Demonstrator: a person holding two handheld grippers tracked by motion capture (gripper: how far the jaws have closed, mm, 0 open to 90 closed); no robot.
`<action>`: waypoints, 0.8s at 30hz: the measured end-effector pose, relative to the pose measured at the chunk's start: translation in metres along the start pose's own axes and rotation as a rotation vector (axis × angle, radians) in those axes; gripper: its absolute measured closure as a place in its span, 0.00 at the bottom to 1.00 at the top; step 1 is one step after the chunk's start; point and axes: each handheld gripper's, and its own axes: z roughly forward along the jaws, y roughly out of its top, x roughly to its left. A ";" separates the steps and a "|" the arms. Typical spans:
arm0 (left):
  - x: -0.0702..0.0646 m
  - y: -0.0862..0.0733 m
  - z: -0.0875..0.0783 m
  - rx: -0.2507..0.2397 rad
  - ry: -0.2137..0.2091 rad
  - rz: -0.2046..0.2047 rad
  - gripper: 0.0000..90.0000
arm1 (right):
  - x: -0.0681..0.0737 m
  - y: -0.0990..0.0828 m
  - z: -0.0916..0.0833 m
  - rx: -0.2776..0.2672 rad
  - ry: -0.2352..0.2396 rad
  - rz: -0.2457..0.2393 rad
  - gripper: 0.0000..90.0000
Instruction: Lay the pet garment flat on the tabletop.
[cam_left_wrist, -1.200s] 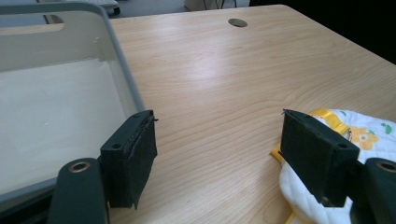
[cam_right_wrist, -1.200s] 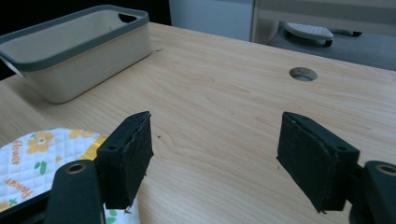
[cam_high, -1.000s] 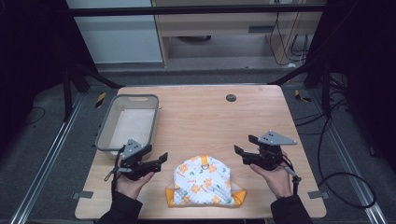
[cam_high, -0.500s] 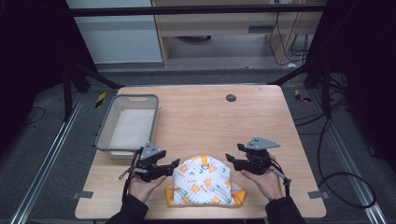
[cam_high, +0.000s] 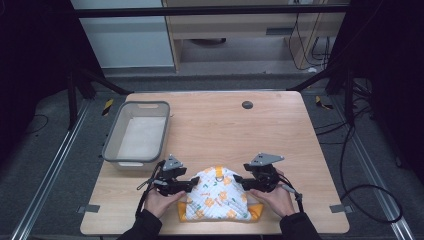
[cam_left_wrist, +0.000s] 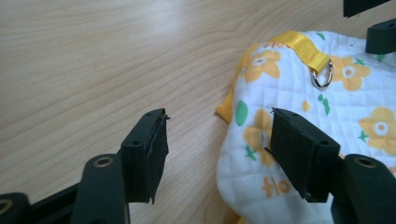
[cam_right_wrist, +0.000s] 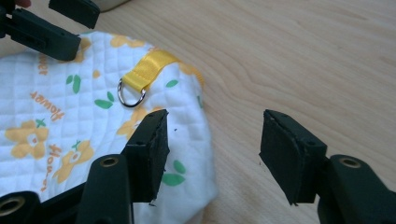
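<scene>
Quilted floral cloth (cam_high: 218, 194) lies at the table's (cam_high: 280, 130) near edge, between left gripper (cam_high: 191, 185) and right gripper (cam_high: 238, 180). Both have been closing, each still spread astride a cloth edge.

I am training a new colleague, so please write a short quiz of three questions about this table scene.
1. True or false: the left gripper is clamped on the quilted flower-print cloth.
2. What hangs from the cloth's yellow strap? A) metal ring B) button C) key
3. Which container stands on the wooden table, and on which side in the high view?

Key: 1. False; its jaws stand apart, one over the cloth's edge. 2. A, the metal ring. 3. The grey plastic tub, left.
</scene>
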 end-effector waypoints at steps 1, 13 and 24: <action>-0.001 -0.001 0.002 0.006 -0.005 0.000 0.40 | 0.000 0.000 0.000 0.000 0.000 0.000 0.46; -0.007 -0.006 0.009 0.054 -0.066 0.018 0.68 | 0.007 -0.008 0.012 0.080 0.084 -0.001 0.72; -0.011 -0.002 0.003 0.053 -0.094 0.026 0.90 | 0.008 -0.004 0.006 0.065 0.103 0.013 0.90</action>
